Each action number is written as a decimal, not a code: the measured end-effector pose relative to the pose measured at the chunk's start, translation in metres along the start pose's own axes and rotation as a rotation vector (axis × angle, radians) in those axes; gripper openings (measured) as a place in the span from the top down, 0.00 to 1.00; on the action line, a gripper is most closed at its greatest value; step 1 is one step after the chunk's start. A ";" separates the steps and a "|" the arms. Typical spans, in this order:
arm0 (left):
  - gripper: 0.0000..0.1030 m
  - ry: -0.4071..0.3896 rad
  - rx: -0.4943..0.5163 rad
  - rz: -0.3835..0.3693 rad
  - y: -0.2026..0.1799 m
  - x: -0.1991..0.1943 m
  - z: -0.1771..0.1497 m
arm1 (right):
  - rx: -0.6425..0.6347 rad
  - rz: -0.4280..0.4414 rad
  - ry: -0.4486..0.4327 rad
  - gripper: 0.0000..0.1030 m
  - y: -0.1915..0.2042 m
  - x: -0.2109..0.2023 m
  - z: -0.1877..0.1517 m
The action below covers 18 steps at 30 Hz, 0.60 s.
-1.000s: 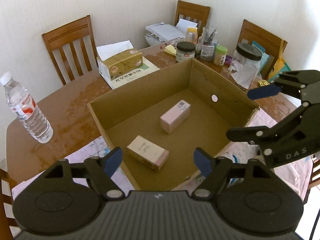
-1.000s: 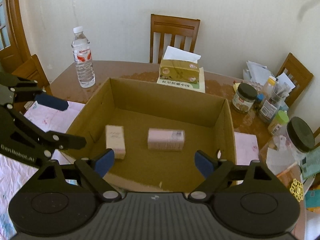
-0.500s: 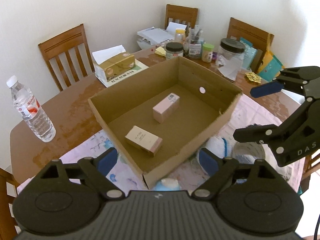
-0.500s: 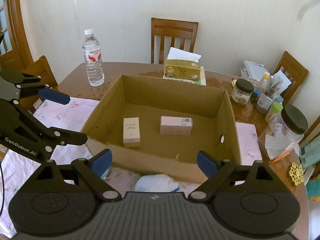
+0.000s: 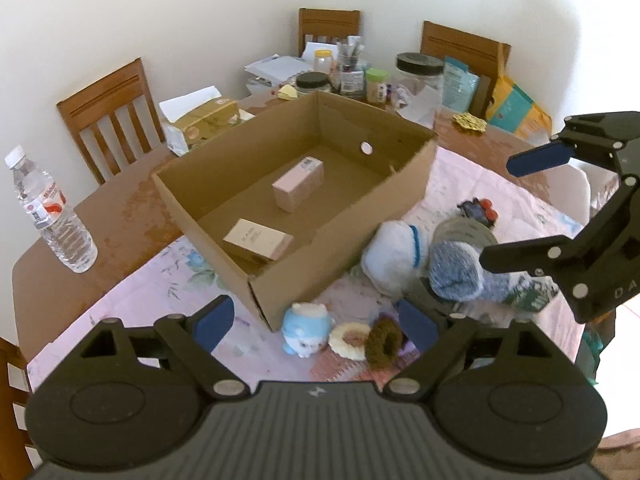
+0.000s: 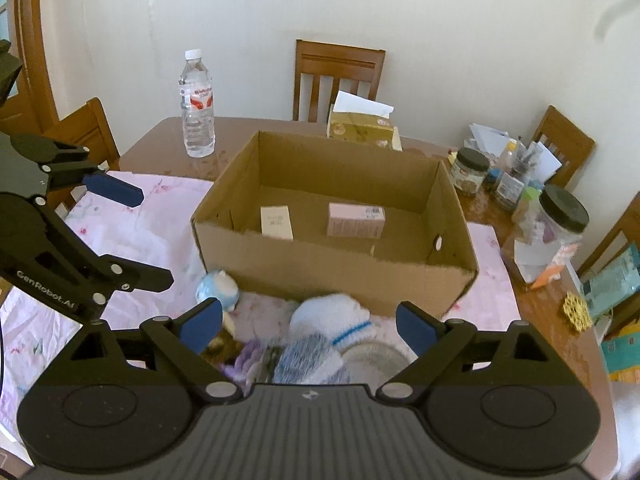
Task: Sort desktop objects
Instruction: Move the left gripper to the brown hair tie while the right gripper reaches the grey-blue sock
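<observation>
Inside cardboard box (image 5: 340, 236): two cartons (image 5: 298, 189).

Left gripper (image 5: 316, 322) and right gripper (image 6: 310, 322) both empty, jaws wide apart

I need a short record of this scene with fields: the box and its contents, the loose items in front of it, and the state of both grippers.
box: open cardboard box on the table
inside: pink carton; beige carton
in front: white sock; grey-blue sock; small blue plush toy; two ring-shaped items
left gripper: jaws open, holding nothing
right gripper: jaws open, holding nothing
</observation>
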State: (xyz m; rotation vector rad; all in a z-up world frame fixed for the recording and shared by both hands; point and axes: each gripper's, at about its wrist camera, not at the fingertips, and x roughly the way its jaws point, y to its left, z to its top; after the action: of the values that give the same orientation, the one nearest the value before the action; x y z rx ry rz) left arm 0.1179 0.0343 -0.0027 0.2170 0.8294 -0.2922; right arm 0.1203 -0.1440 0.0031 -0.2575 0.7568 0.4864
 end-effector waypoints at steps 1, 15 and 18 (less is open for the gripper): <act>0.13 -0.005 0.013 -0.005 -0.004 0.000 -0.003 | 0.006 0.001 0.003 0.07 0.001 -0.002 -0.005; 0.13 -0.040 0.159 -0.027 -0.048 0.015 -0.033 | 0.115 -0.044 0.045 0.06 0.004 -0.012 -0.058; 0.13 -0.033 0.223 -0.013 -0.059 0.024 -0.039 | 0.128 -0.044 0.055 0.06 0.002 -0.013 -0.066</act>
State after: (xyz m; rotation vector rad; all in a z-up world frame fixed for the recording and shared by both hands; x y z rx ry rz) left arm 0.0861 -0.0135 -0.0506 0.4142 0.7656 -0.3993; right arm 0.0721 -0.1721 -0.0339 -0.1679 0.8312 0.3890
